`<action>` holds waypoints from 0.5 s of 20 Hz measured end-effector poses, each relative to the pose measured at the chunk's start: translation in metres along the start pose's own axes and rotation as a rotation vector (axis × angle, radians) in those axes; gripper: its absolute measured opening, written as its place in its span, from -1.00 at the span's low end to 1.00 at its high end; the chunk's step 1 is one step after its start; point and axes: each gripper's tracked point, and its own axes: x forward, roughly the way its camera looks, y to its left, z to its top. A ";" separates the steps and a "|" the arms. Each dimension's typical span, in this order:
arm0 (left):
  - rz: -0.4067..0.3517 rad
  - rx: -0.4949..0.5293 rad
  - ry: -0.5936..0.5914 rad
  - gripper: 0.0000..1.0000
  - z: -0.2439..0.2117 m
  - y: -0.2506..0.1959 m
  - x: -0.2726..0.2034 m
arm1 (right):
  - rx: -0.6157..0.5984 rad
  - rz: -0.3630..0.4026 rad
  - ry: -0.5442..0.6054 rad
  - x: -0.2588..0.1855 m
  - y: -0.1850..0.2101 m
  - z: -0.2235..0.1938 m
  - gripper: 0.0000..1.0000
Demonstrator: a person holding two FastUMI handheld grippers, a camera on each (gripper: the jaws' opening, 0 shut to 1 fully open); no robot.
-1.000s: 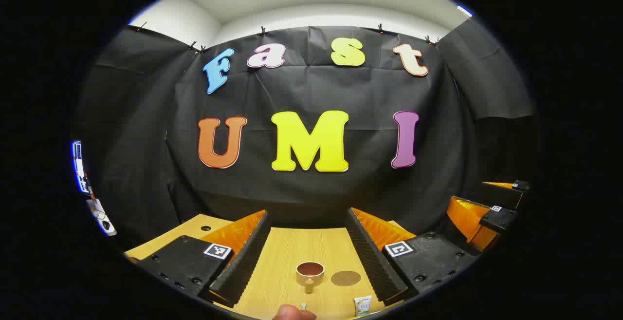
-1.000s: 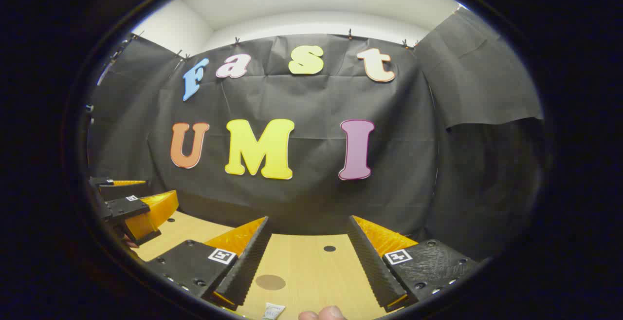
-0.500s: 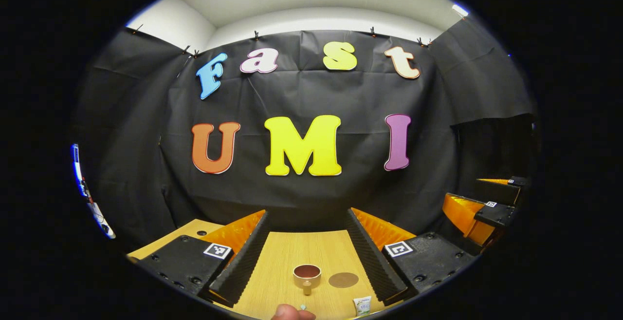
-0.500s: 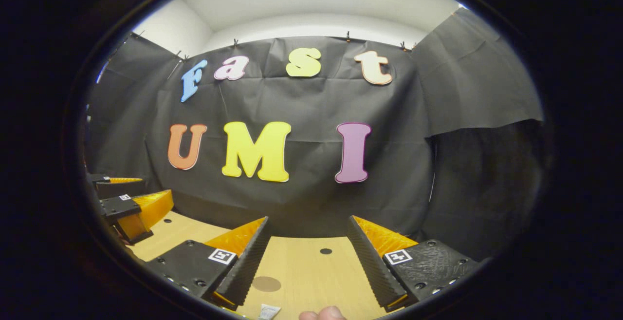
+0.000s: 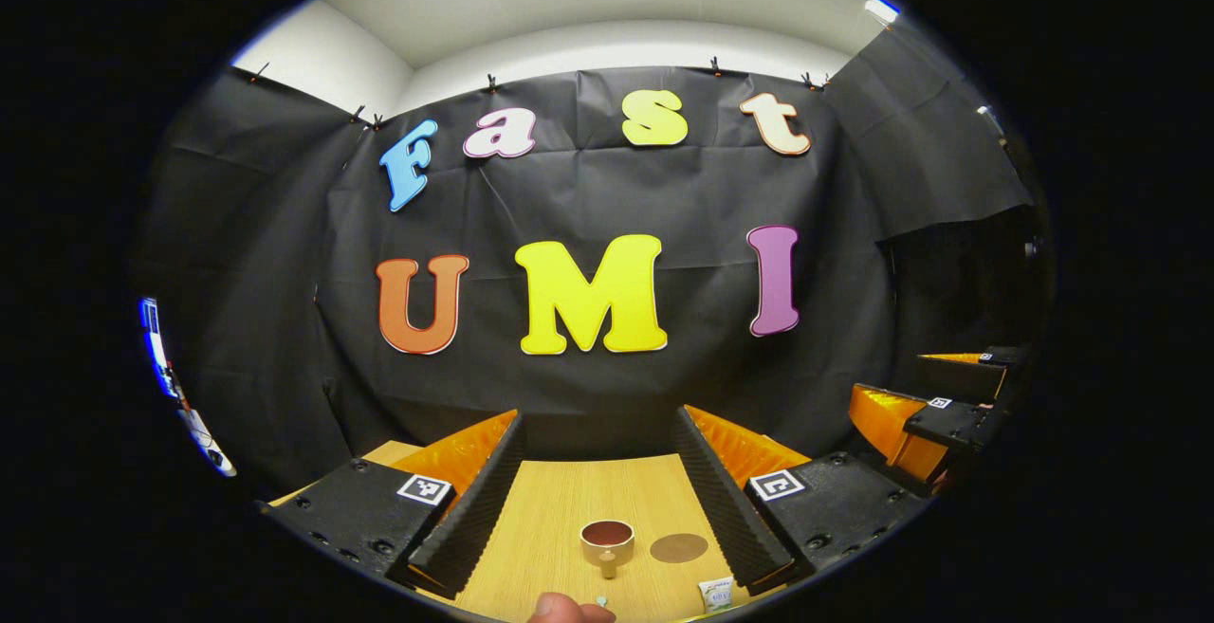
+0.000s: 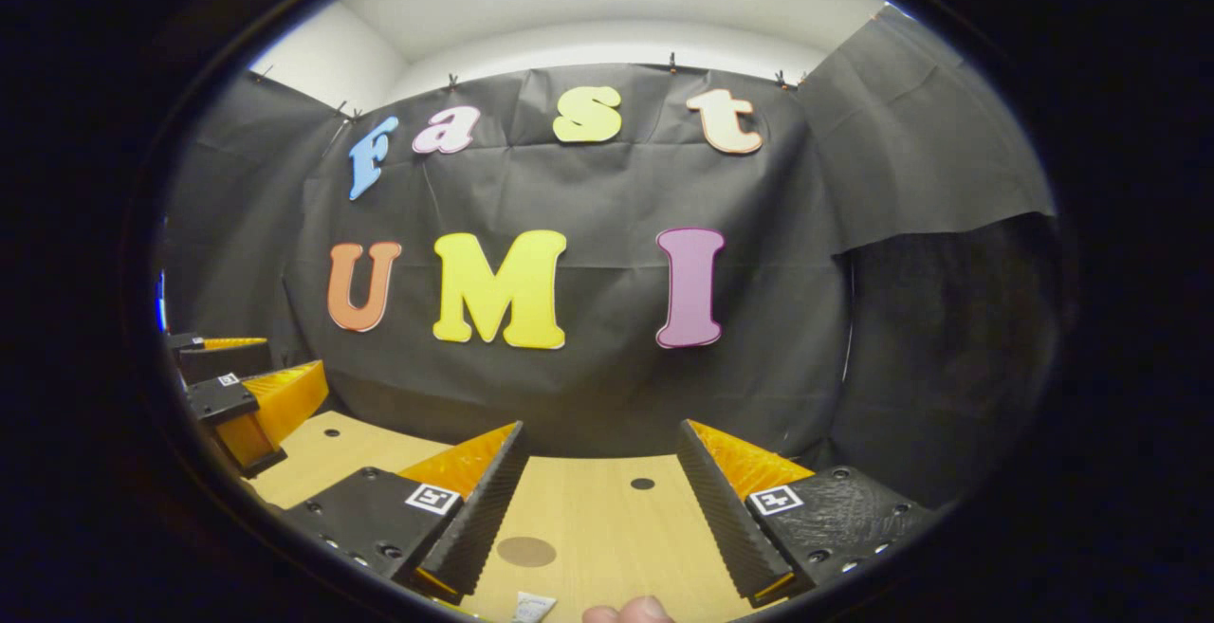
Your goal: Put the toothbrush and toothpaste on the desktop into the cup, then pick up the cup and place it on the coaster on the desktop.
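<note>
Wooden desktop (image 5: 560, 509) runs along the bottom of the left gripper view, between the spread fingers of the left gripper (image 5: 599, 471). At the lower edge sits the toothpaste (image 5: 716, 593), a small white tube end. Beyond it, lower centre, stands the tan cup (image 5: 607, 541), its dark interior holding nothing visible, just left of the round brown coaster (image 5: 678, 547). In the right gripper view, the right gripper (image 6: 599, 471) is likewise spread over the desktop.

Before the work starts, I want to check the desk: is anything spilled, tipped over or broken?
Nothing stands out. The cup stands upright on the desk, the coaster lies flat beside it, apart. The toothpaste lies near the edge. Both tongs are open.
</note>
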 end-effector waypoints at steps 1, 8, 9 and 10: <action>0.001 -0.003 0.005 1.00 -0.002 0.000 0.000 | -0.008 0.002 0.001 -0.001 0.002 0.000 0.89; 0.011 -0.004 0.040 0.96 -0.015 0.002 -0.004 | -0.013 0.019 0.019 -0.001 0.008 -0.014 0.89; 0.008 -0.004 0.056 0.96 -0.021 0.001 -0.005 | -0.005 0.024 0.032 0.000 0.009 -0.018 0.94; 0.003 -0.004 0.082 0.96 -0.031 0.000 -0.007 | -0.003 0.038 0.058 0.001 0.011 -0.026 0.89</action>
